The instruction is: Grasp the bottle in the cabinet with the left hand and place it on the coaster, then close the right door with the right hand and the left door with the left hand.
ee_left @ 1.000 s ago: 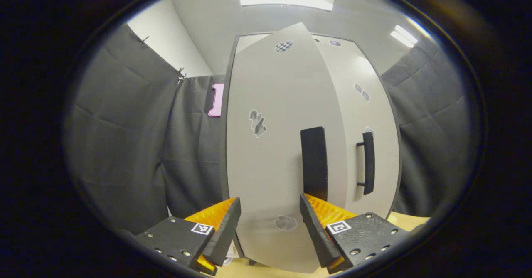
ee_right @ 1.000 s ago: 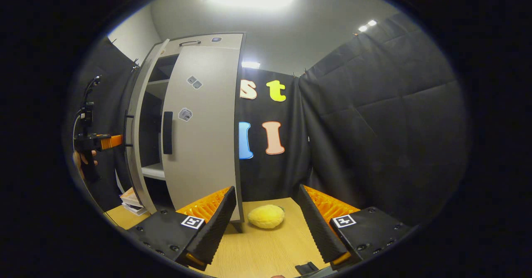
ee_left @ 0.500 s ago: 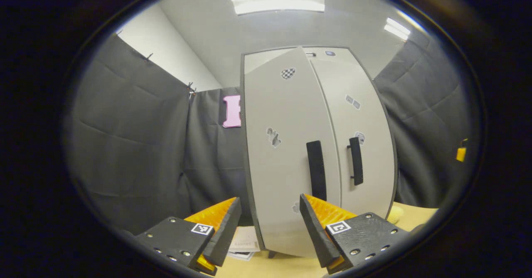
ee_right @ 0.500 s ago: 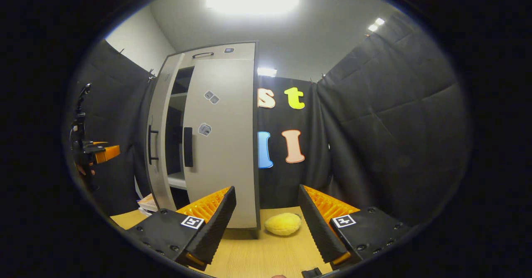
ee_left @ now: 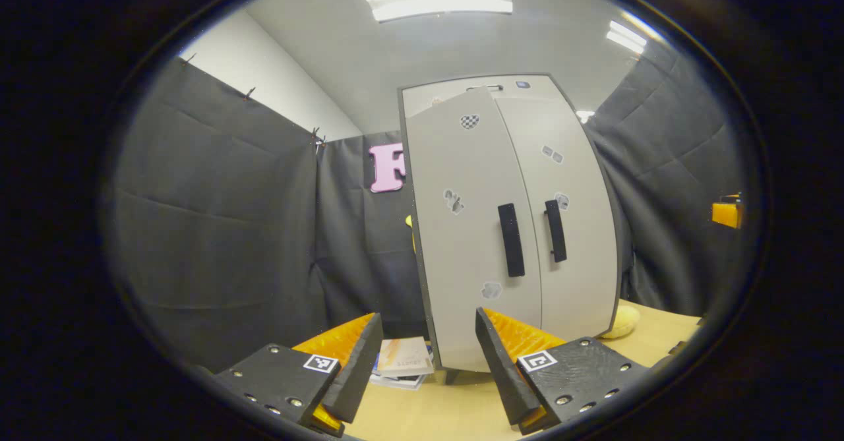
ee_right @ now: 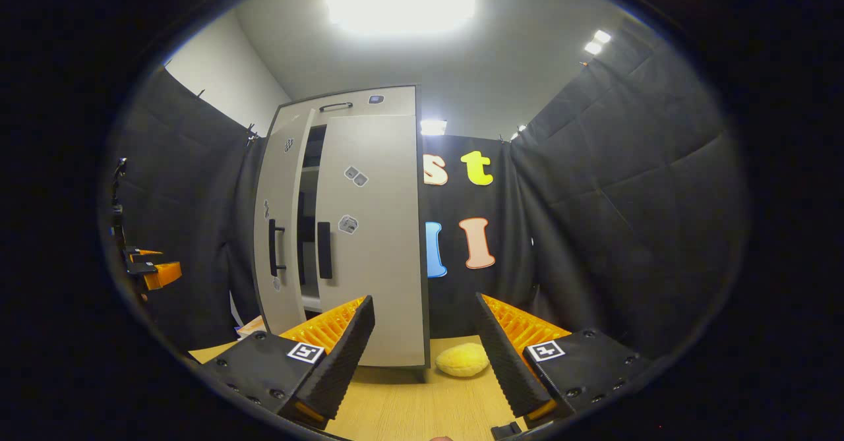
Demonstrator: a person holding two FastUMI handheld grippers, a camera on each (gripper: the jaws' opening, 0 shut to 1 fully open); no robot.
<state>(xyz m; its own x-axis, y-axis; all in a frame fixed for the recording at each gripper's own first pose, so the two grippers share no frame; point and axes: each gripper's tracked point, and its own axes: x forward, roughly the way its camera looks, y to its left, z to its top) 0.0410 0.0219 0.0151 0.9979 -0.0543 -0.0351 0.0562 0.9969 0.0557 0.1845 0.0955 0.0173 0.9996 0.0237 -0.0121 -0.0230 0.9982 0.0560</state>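
Left gripper (ee_left: 428, 362): its two fingers stand well apart with nothing between them; it hangs in the air in front of the cabinet and touches no door.
Right gripper (ee_right: 425, 355): its fingers are also spread wide and hold nothing; above the table, apart from the cabinet.
Cabinet (ee_left: 521, 88): straight ahead of the left gripper, a little to the right of its fingers; in the right gripper view it stands ahead and to the left of the fingers. A tall box with flat, smooth, pale grey panels and dark edges.
Left door (ee_left: 461, 230): nearly shut; in the right gripper view a narrow dark gap remains between it and the right door, and a shelf edge shows inside the gap.
Right door (ee_left: 567, 217): lies flat against the cabinet front.
Handles (ee_left: 511, 240): one black, straight, upright bar on each door, near the middle seam.
Stickers (ee_right: 348, 223): small grey patches on the door faces.
Bottle and coaster: I cannot tell where they are.
Table (ee_right: 409, 408): light wood with a fine grain, under both grippers.
Yellow thing (ee_right: 461, 360): round, soft-looking, on the table between the right gripper's fingers, farther off, beside the cabinet's foot.
Books (ee_left: 403, 362): a flat small stack on the table, beyond the left gripper's fingers, at the cabinet's left foot.
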